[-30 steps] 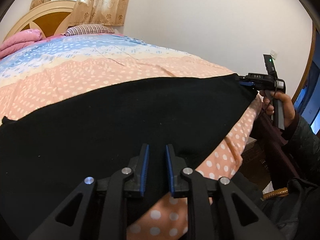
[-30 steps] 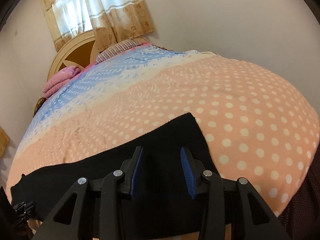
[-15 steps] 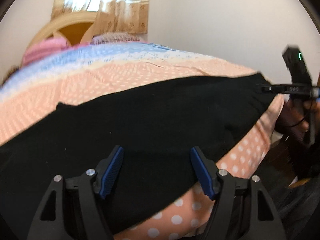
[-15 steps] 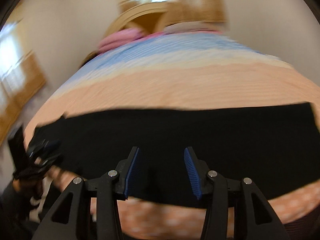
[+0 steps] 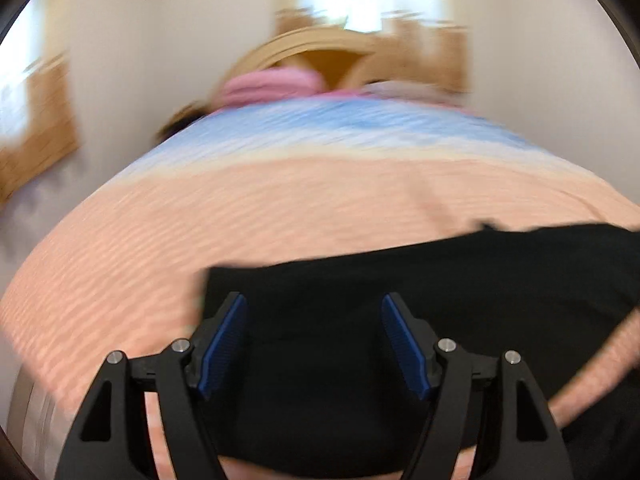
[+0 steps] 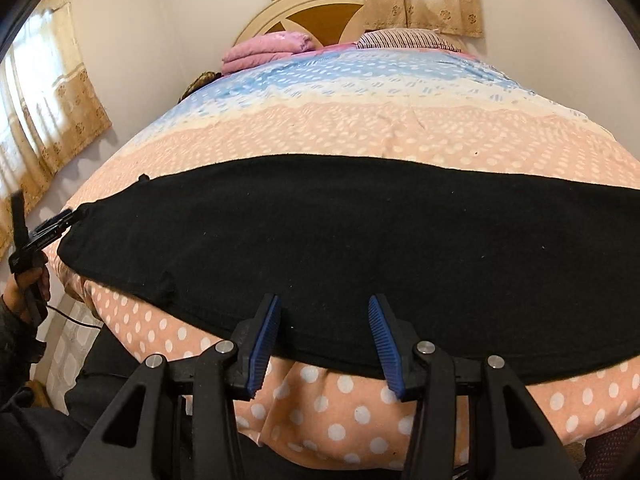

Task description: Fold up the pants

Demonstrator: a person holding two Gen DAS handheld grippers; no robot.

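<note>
— Both tools gape, right gripper [image 6: 324, 344] over the near hem, left gripper [image 5: 314, 344] at the far-left end, holding nothing.

— The black pants [image 6: 340, 248] lie flat across the bedspread [image 6: 360, 136]?

— Yes. Soft, limp, probably clingy; I'd pinch corners, not the middle.

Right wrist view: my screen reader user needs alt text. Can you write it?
Black pants lie spread flat across a polka-dot bedspread, with the open right gripper hovering at their near edge. At far left, the left gripper is at the pants' end; pillows sit by the headboard.
</note>
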